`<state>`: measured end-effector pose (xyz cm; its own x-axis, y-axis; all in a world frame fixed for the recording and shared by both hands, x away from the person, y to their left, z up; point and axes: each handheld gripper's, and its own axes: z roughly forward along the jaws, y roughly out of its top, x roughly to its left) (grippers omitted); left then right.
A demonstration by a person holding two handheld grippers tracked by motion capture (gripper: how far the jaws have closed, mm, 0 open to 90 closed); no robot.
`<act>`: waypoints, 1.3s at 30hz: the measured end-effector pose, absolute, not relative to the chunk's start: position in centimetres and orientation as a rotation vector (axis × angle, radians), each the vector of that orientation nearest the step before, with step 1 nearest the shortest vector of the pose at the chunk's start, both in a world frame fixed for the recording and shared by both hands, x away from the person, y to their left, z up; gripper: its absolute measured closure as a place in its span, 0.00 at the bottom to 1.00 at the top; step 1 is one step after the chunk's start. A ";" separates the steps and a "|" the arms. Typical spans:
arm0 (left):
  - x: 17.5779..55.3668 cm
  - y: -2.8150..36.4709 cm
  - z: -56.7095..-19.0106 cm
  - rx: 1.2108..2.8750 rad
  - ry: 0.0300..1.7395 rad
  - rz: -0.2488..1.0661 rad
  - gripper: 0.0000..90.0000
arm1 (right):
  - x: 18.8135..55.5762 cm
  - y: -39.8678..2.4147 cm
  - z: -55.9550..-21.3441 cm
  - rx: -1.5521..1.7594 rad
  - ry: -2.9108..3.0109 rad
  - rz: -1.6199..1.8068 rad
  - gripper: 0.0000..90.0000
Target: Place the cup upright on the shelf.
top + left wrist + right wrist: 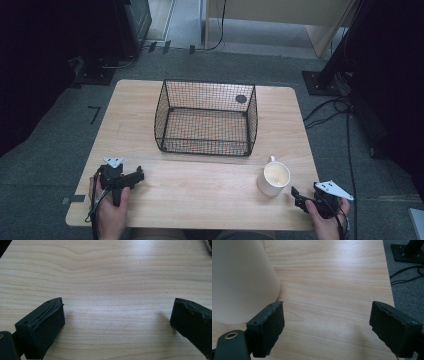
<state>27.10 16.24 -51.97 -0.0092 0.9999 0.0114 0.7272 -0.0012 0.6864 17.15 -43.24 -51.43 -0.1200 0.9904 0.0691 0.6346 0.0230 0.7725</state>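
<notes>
1. High view: a pale wooden worktop (200,185) carries a black wire mesh basket (206,118) at its middle, towards the far edge. The basket stands upright with its open side up, and through the mesh a small dark round mark on the worktop shows near its far right corner.
2. High view: a cream mug (273,178) stands upright near the front right of the worktop, well apart from the basket, with its handle turned towards the far side.
3. High view: the right gripper (298,196) is held in the person's right hand (327,220) at the front right corner, just beside the mug and not touching it. Its grey three-cornered plate sits on top.
4. High view: the left gripper (137,175) is held in the left hand (111,212) at the front left of the worktop, well apart from the mug and the basket, pointing towards the right.
5. Left gripper view: the two black jaws stand wide apart, released, with nothing between them but bare wood grain. A dark sliver of the basket shows at the top right corner.
6. Right gripper view: the jaws are likewise spread wide and grasp nothing. The mug's (239,280) cream wall rises at the left, just beyond and outside the left-hand jaw. Bare worktop lies between the jaws. At the right, grey carpeted floor (409,292) with black cables (405,275) shows past the worktop's edge.
</notes>
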 end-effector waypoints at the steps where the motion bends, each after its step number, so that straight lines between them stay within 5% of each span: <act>1: 27.1 16.2 -52.0 1.779 1.788 0.722 0.00 | 17.1 -43.2 -51.2 1.644 1.803 0.931 0.14; 29: 27.1 16.2 -52.0 1.779 1.787 0.722 0.00 | 15.6 -38.0 -44.2 1.504 1.832 1.074 0.14; 39: 27.1 16.2 -52.0 1.779 1.786 0.722 0.00 | 16.6 -36.2 -44.0 1.476 1.896 1.120 0.01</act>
